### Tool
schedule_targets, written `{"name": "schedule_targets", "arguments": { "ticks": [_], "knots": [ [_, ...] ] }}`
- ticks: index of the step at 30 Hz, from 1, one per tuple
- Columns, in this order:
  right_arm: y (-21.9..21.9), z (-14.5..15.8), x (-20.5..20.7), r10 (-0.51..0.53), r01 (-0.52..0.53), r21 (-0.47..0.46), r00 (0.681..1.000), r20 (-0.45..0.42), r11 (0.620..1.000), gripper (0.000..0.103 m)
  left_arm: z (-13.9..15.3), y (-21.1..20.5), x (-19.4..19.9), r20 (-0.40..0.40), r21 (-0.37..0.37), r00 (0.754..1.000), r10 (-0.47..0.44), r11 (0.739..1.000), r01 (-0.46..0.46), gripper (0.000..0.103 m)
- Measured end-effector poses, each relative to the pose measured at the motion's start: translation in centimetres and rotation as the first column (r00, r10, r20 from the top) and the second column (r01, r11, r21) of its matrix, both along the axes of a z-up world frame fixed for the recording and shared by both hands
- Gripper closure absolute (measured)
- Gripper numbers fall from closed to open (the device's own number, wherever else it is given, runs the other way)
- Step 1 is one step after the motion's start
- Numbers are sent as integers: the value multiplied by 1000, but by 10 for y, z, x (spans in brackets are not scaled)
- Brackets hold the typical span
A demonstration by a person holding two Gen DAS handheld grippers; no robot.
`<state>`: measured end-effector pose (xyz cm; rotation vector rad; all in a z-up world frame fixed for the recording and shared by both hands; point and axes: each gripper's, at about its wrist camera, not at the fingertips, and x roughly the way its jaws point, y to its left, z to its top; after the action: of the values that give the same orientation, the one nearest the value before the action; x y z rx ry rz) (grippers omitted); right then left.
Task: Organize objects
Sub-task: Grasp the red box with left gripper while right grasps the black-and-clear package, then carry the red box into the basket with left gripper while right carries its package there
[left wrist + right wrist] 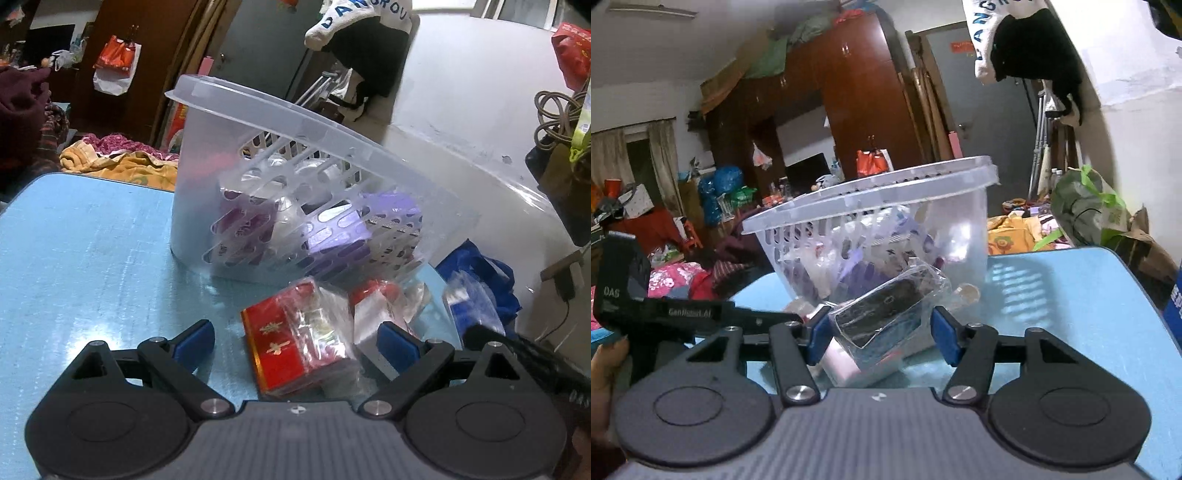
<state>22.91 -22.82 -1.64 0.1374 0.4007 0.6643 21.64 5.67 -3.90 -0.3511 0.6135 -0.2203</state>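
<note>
Basket (295, 192) sits straight ahead of both grippers on the blue table (85, 236), and it's already got a fair bit in it: purple packets and some white stuff show through the slotted sides. So I'd say the sorting is partly done, with the leftovers piled right at the foot of the basket.

Left gripper (297, 345) has its jaws spread wide, and a red box (284, 343) in clear wrap lies between them, closer to the right finger than the left one. Nothing is pinching it as far as I can see, there's plain table between the left pad and the box. Just past the right finger there's a white and red packet (376, 314), and further right a blue bag (480, 280).

Right gripper (875, 334) is set narrower, with a dark packet (886, 314) in crinkly plastic sitting between the fingers, on top of a pale box (846, 363). The pads look close to the wrap on both sides, but I can't tell whether they're really squeezing it or just bracketing it.

Still left, by my guess: the red box, the dark packet, the pale box under it and the white and red one all need to go into the basket. The blue bag might be part of it too, hard to say.
</note>
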Motion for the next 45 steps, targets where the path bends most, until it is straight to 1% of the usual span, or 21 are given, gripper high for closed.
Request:
{"name": "schedule_targets", "arguments": {
  "ticks": [2, 3, 6, 8, 11, 16, 25, 28, 31, 32, 33, 34, 35, 36, 38, 39, 40, 41, 42, 43, 45],
  "knots": [
    [0, -3, 1, -6, 6, -5, 1000, 2, 1000, 42, 0, -2, -1, 8, -6, 1000, -15, 1000, 15, 35],
    [0, -3, 0, -8, 8, -4, 1000, 5, 1000, 42, -1, -2, -2, 9, -16, 1000, -21, 1000, 21, 39],
    [1, -4, -5, -6, 6, -2, 999, 35, 1000, 42, 0, 2, -8, 33, -1, 999, 9, 1000, -9, 40],
    [3, -5, -9, -5, 6, -15, 998, 58, 1000, 42, 2, 6, -13, 66, -27, 998, 1, 1000, 1, 40],
    [-1, -5, -12, -10, 10, 5, 996, 83, 1000, 42, 6, 10, -25, 139, -47, 990, 13, 999, -6, 40],
    [-3, -5, -17, -15, 12, 21, 991, 130, 1000, 42, 9, 16, -34, 205, -83, 979, 19, 997, -2, 40],
    [-3, -4, -18, -14, 10, 28, 987, 161, 1000, 42, 8, 16, -37, 234, -71, 972, 17, 997, -1, 40],
    [-5, -4, -22, -21, 14, 39, 982, 189, 999, 42, 8, 17, -41, 254, -69, 967, 8, 998, 10, 40],
    [-7, 0, -34, -55, 41, 57, 962, 269, 998, 42, 16, 19, -54, 330, -110, 944, -15, 992, 54, 41],
    [-8, 6, -36, -44, 21, 85, 960, 278, 996, 42, 24, 19, -57, 351, -128, 936, -19, 989, 68, 41],
    [-8, 16, -38, -23, -9, 109, 957, 290, 994, 42, 39, 16, -59, 384, -129, 923, -23, 989, 78, 41],
    [-5, 28, -38, -14, -20, 108, 952, 305, 994, 42, 52, 13, -58, 408, -118, 912, -31, 989, 86, 41],
    [2, 45, -36, -18, -9, 81, 943, 332, 997, 42, 71, 9, -56, 433, -102, 901, -34, 991, 86, 41],
    [10, 59, -31, -22, 5, 49, 936, 350, 999, 42, 89, 5, -50, 443, -81, 896, -31, 994, 75, 41],
    [26, 87, -9, -21, 27, -13, 935, 354, 1000, 42, 115, 1, -33, 438, -36, 899, -16, 999, 36, 41],
    [32, 96, 4, -21, 34, -33, 942, 335, 999, 42, 124, 2, -20, 413, -37, 911, 6, 999, 10, 41],
    [35, 102, 16, -19, 34, -45, 952, 306, 998, 42, 128, 2, -14, 391, -34, 921, 5, 999, 9, 42],
    [37, 105, 27, -19, 35, -53, 962, 274, 998, 42, 130, 0, -12, 383, -14, 924, -8, 1000, 15, 42],
    [37, 105, 29, -17, 33, -53, 964, 266, 998, 42, 128, -2, -19, 390, 23, 921, -20, 1000, 12, 42],
    [34, 101, 25, -11, 29, -61, 963, 270, 998, 42, 123, -4, -30, 389, 65, 920, -34, 998, 10, 42],
    [29, 92, 14, -16, 40, -83, 963, 269, 996, 42, 105, -4, -53, 332, 129, 940, -78, 991, 37, 40]
  ]
}}
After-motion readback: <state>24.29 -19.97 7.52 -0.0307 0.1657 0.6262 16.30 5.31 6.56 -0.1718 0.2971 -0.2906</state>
